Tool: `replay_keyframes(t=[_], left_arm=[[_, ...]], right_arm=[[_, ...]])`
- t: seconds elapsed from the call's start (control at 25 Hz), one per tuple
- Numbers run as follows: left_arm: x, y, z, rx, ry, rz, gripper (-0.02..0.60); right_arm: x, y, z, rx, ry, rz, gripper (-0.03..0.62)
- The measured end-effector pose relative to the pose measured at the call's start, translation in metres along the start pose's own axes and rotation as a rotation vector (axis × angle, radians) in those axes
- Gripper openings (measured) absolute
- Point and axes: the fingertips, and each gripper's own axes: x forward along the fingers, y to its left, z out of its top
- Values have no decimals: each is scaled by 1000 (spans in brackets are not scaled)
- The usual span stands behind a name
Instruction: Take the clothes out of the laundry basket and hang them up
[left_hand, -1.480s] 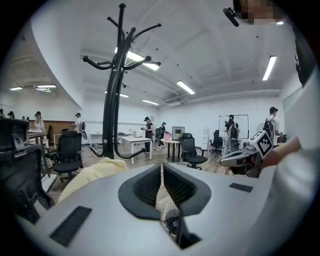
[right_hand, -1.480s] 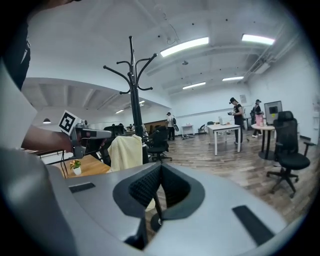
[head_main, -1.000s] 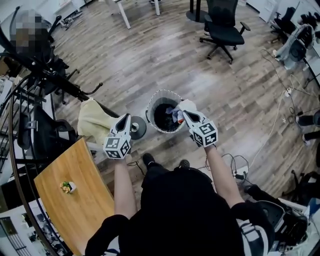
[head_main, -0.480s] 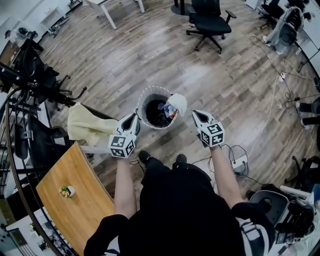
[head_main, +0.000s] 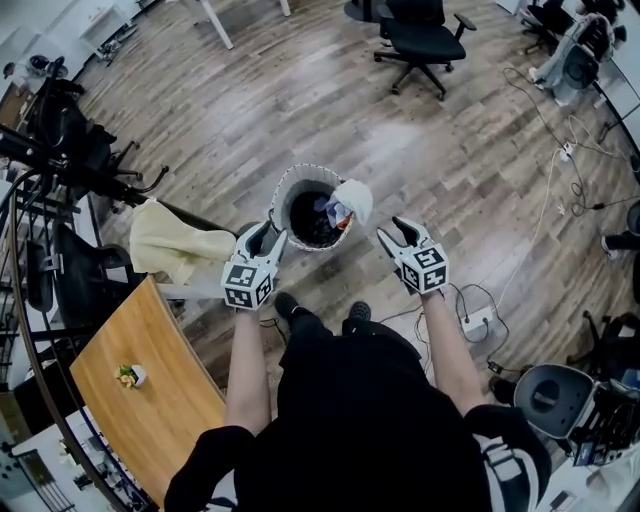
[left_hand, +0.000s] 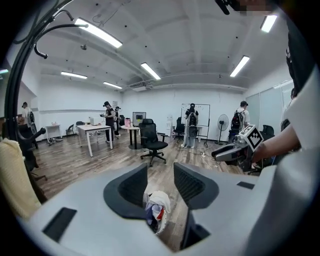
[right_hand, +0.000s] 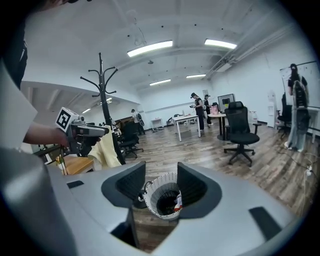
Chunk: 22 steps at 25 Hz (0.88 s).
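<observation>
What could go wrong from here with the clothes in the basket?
The left gripper and right gripper have just been opening, with nothing between their jaws. The white garment hangs over the rim of the laundry basket; a one-sided pull might tip the basket. A cabled power strip lies near the person's feet, a possible trip hazard.

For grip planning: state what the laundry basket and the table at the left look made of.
Laundry basket: white, matt, finely ribbed wall, perhaps mesh fabric or thin plastic; the look leaves it open. Table: wood or wood veneer, smooth, honey-coloured with faint grain.
</observation>
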Motion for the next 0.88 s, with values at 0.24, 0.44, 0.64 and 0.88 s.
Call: replay_keyframes(t=[0.24,0.44,0.64,0.88], left_arm=[[5,-2,-4,-22,4,-14,175],[13,4,-19,-25,48,-45,175],[35,22,-25,-45,62,-82,175],[80,37,-19,14,113,-186,175]], right_arm=[[3,-2,-4,-6,23,-1,218],[10,-10,-13,30,40,-33,216],[25,-17,-17,50,61,-68,213],[51,-37,-7,95,60,-134,209]])
